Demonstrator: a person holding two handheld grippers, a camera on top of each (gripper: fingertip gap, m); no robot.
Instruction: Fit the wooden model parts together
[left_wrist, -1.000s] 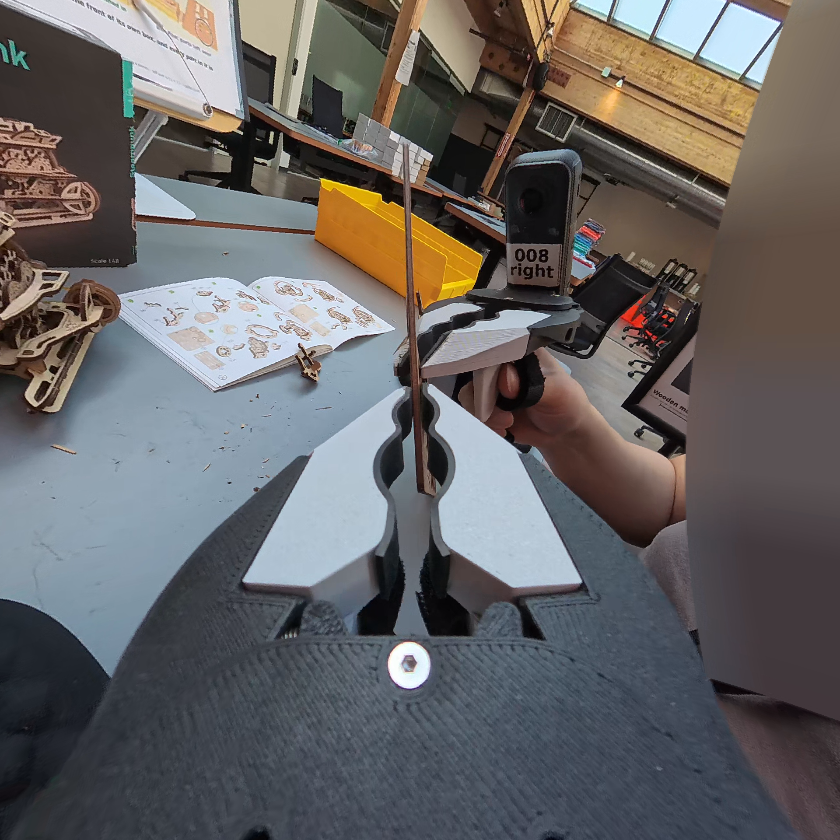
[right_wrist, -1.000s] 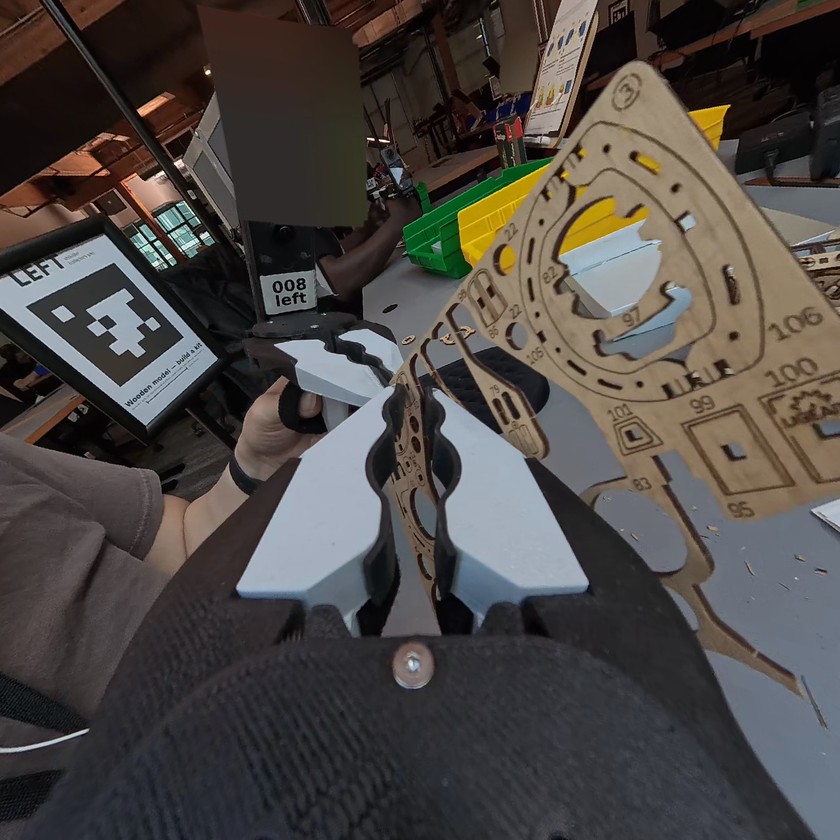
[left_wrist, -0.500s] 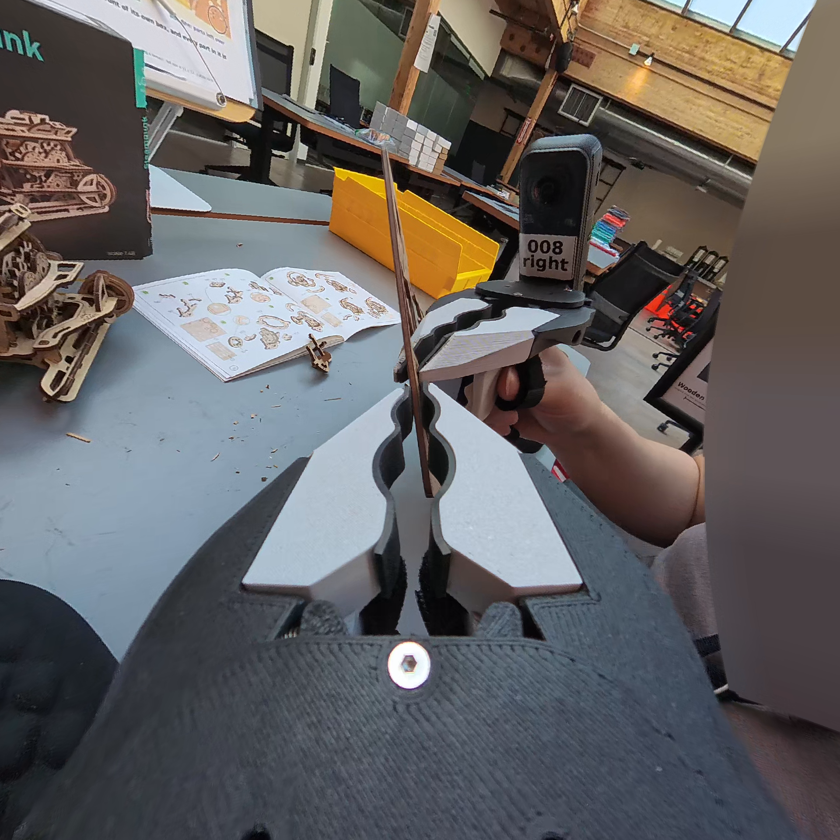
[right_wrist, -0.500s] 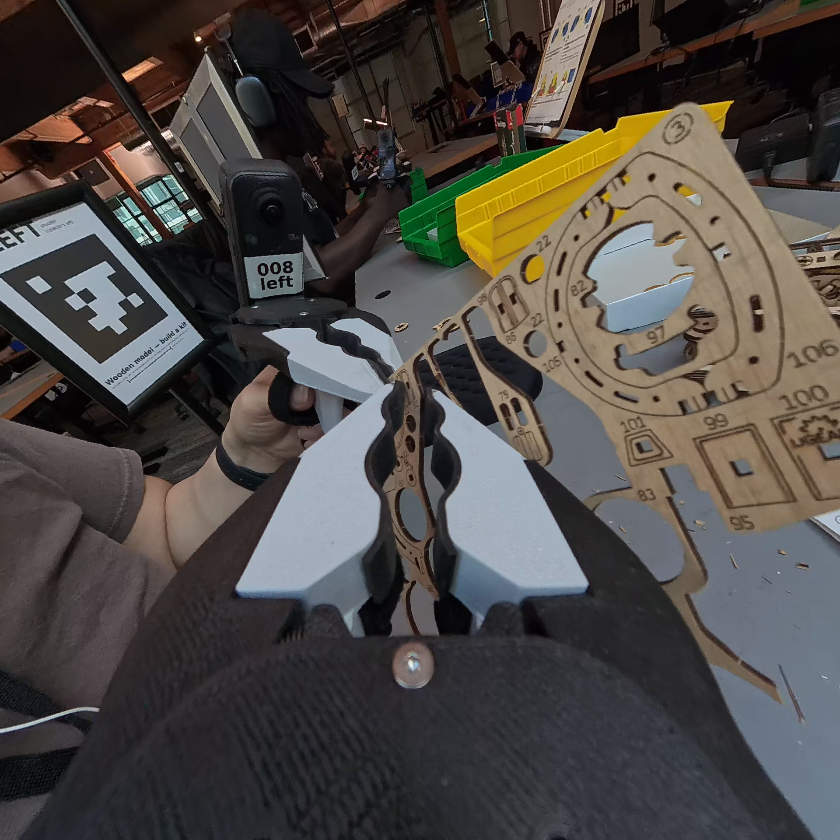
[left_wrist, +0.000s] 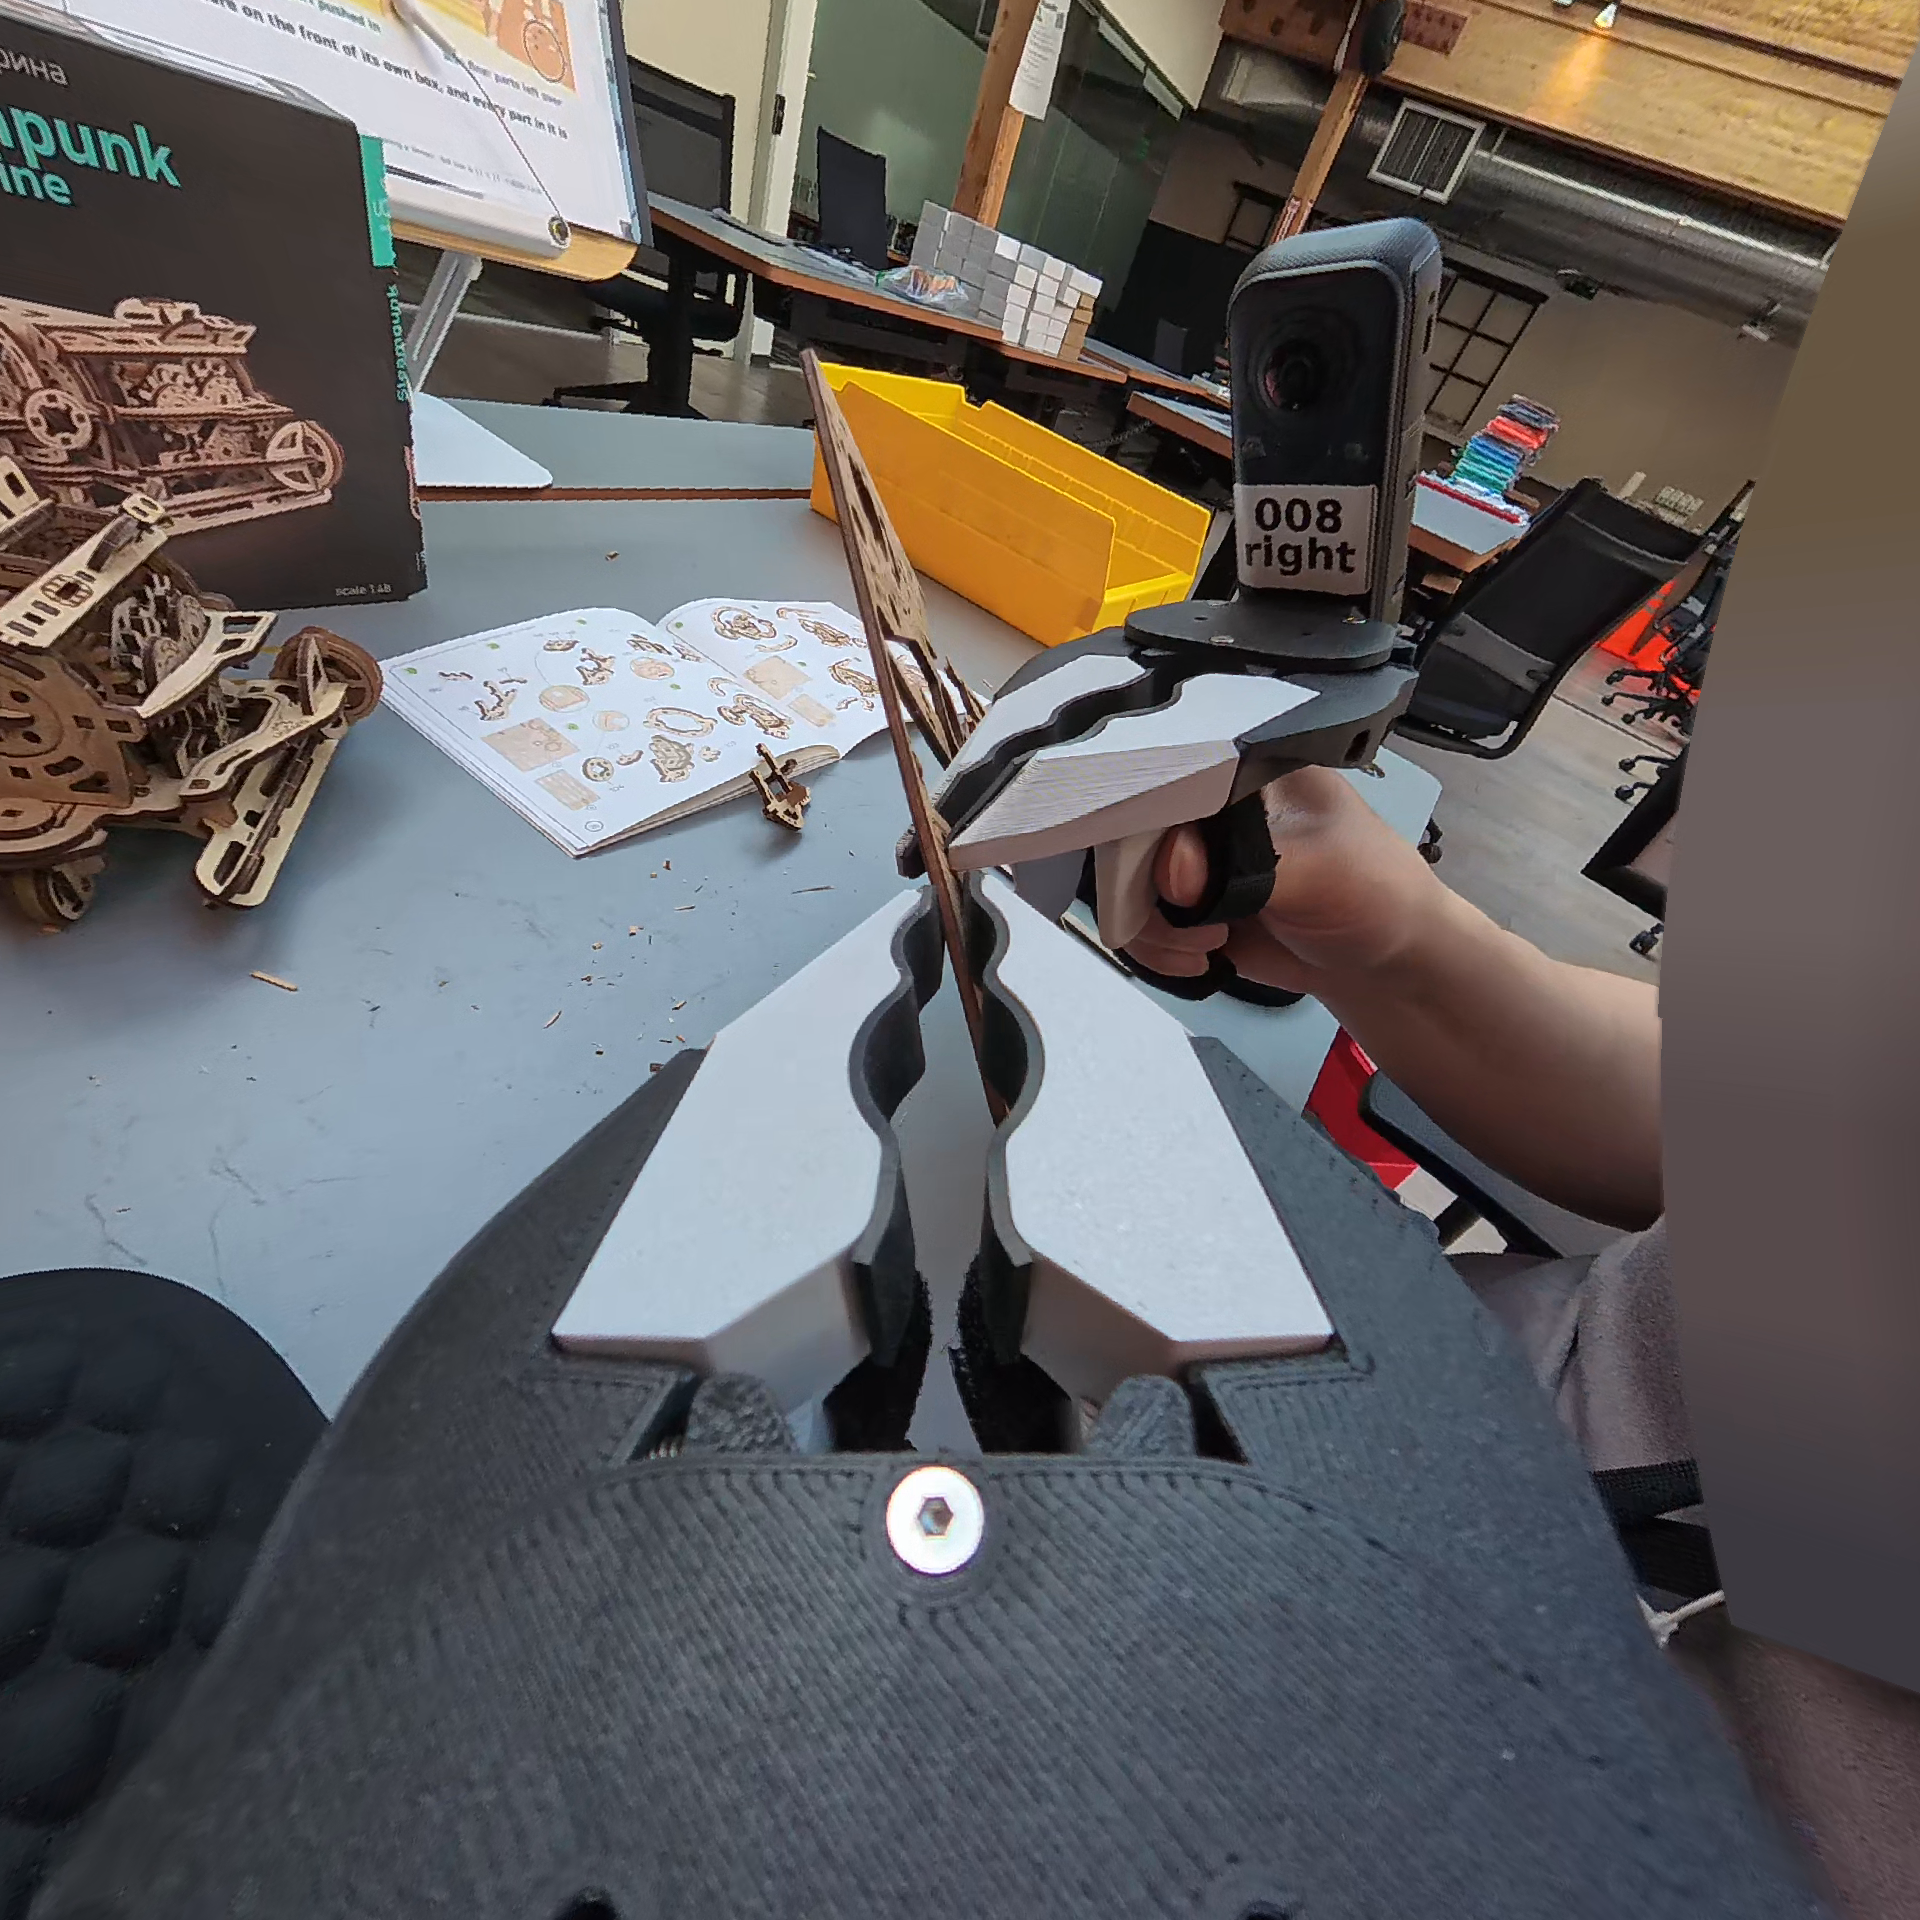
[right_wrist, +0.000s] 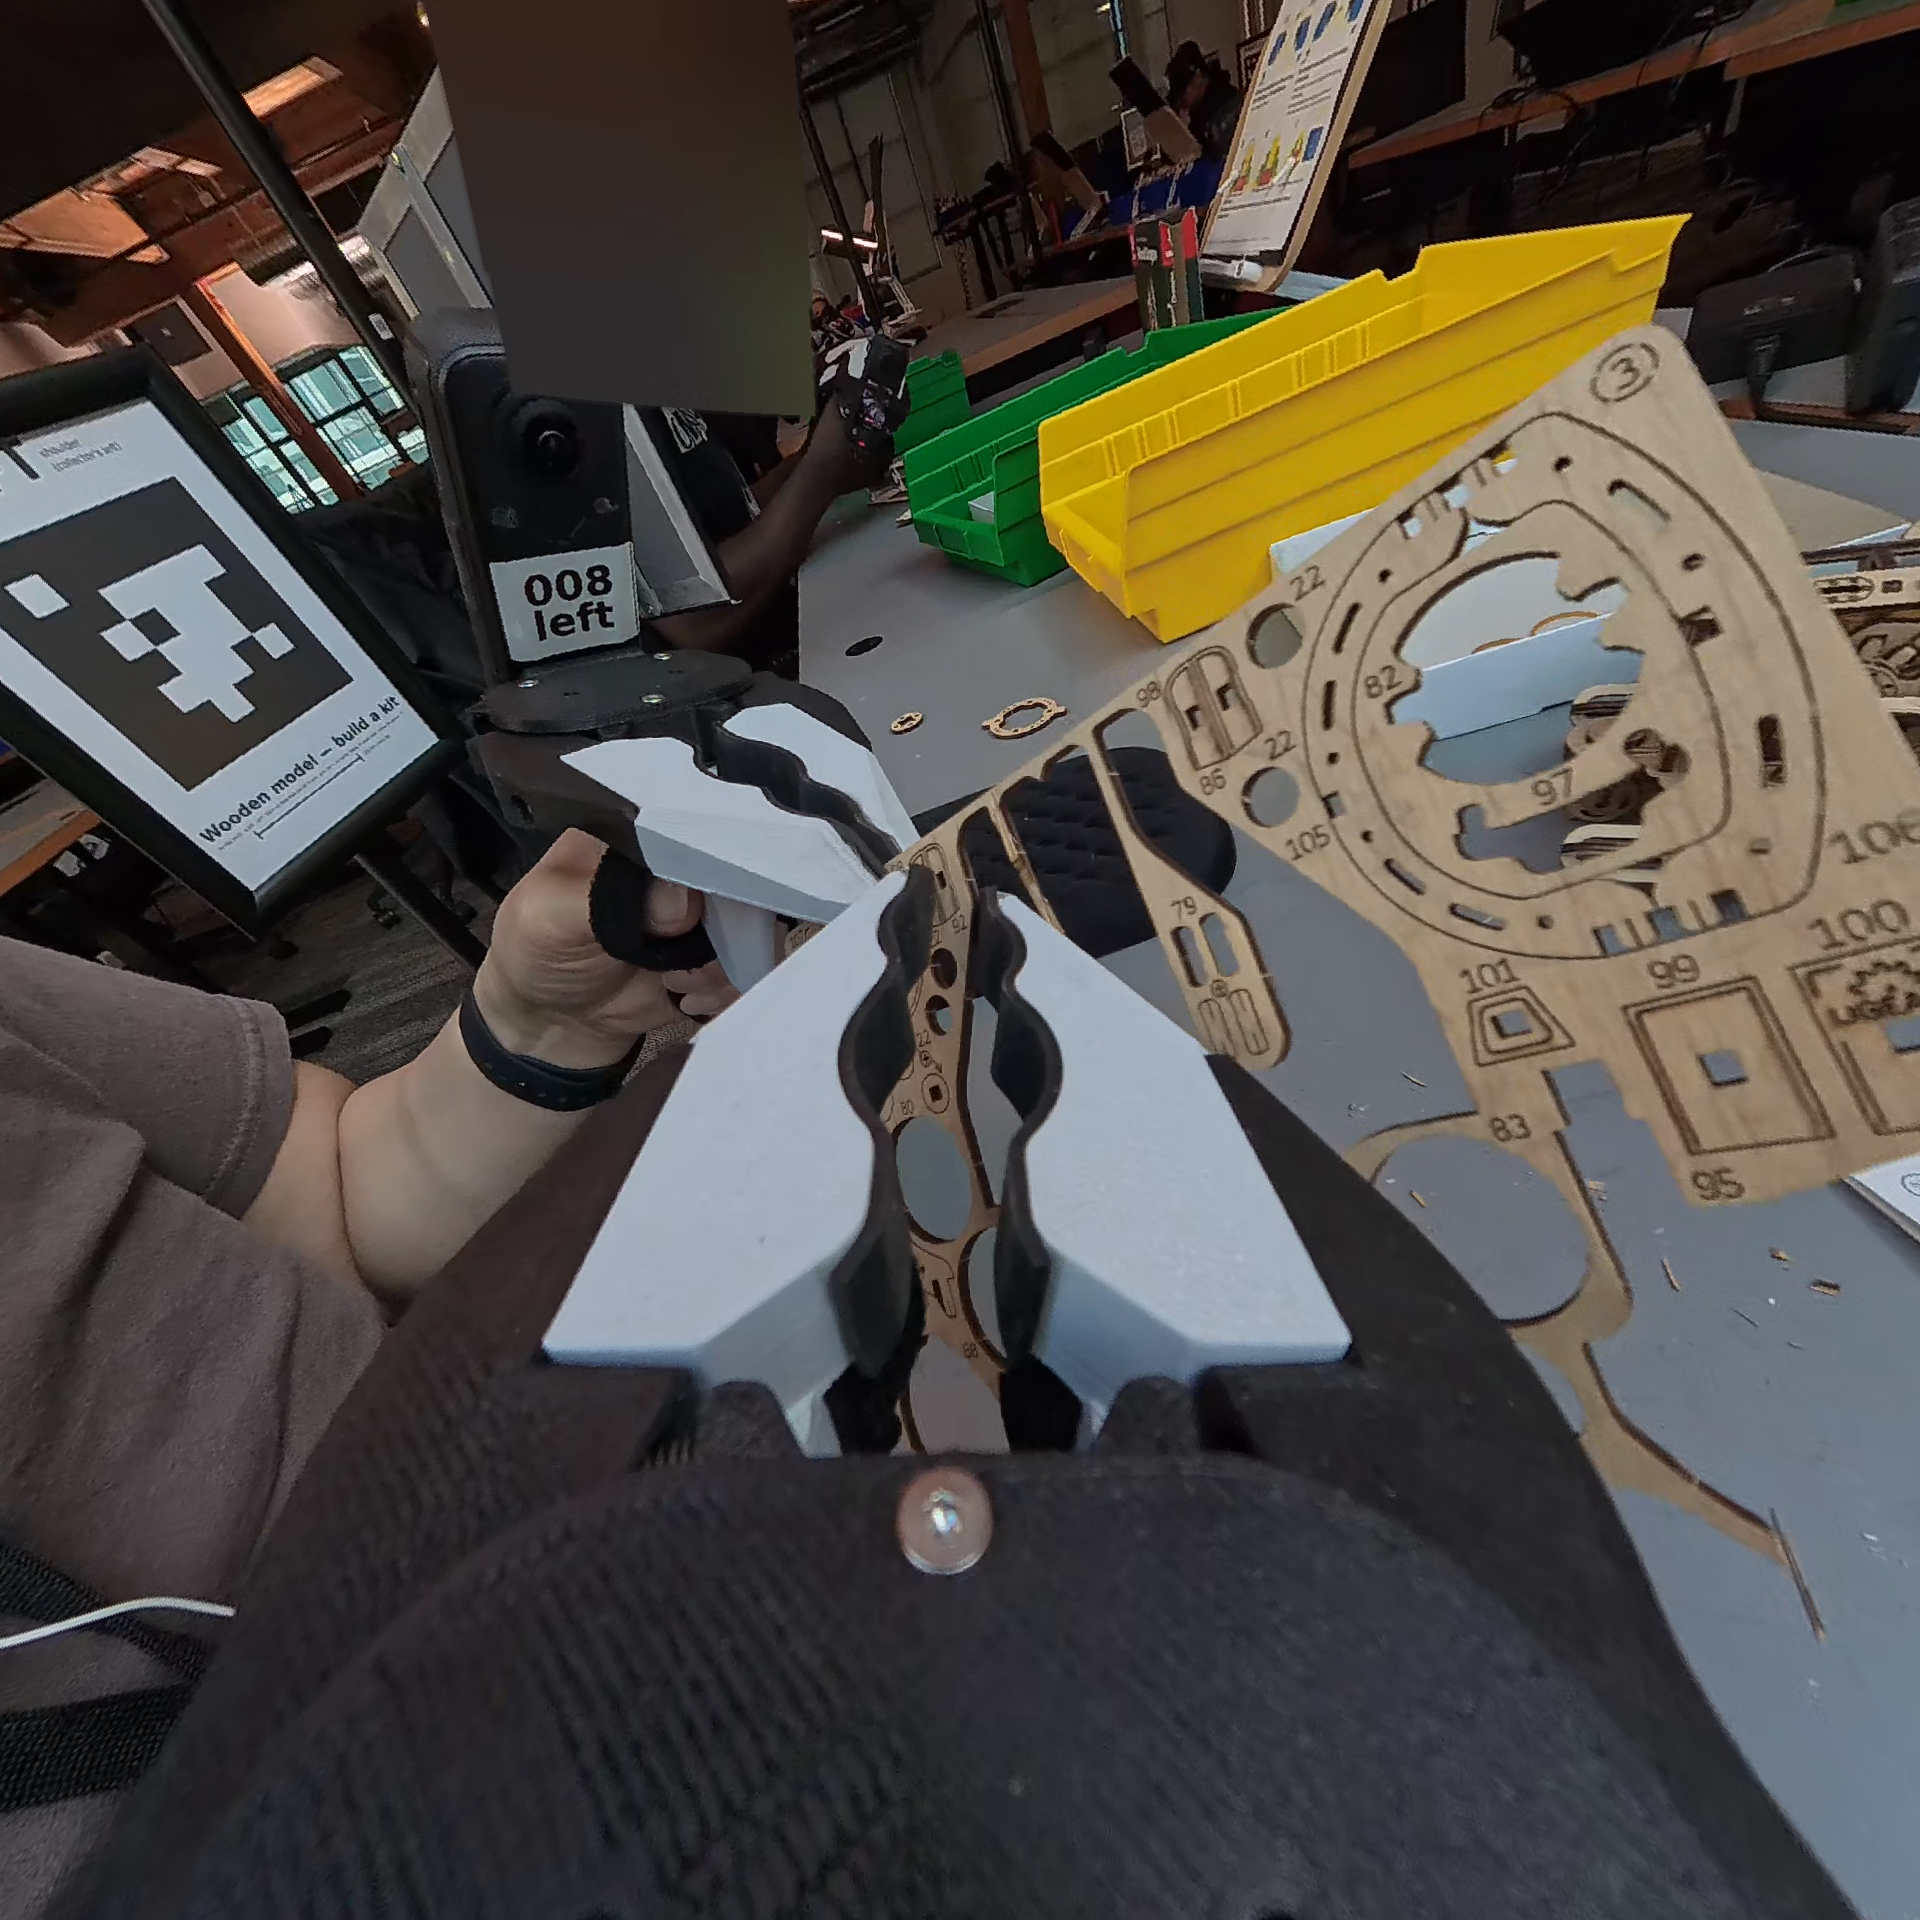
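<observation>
A thin laser-cut wooden parts sheet (right_wrist: 1621, 831) with numbered pieces and empty cut-outs is held up in the air over the grey table (left_wrist: 416, 1039). In the left wrist view the wooden parts sheet (left_wrist: 883, 623) shows edge-on, leaning left at the top. My left gripper (left_wrist: 949, 902) is shut on its lower corner. My right gripper (right_wrist: 951, 896) is shut on the same end, with the sheet passing between its jaws. The two grippers meet nose to nose at that corner; the right gripper (left_wrist: 935, 844) shows in the left wrist view and the left gripper (right_wrist: 883, 871) in the right wrist view.
A partly built wooden model (left_wrist: 135, 707), its dark box (left_wrist: 197, 343), an open instruction booklet (left_wrist: 644, 707) and a small wooden piece (left_wrist: 779, 795) lie on the table. A yellow bin (right_wrist: 1330, 416) and green bin (right_wrist: 977, 478) stand behind. A black pad (right_wrist: 1101, 831) lies under the sheet. The tips of both grippers are at nearly the same place. My right tips are roughly 20 centimeters from the partly built wooden model (left_wrist: 135, 707).
Both grippers keep their hold. The sheet has tipped: its top leans further left in the left wrist view and it sits lower and more to the right in the right wrist view.
</observation>
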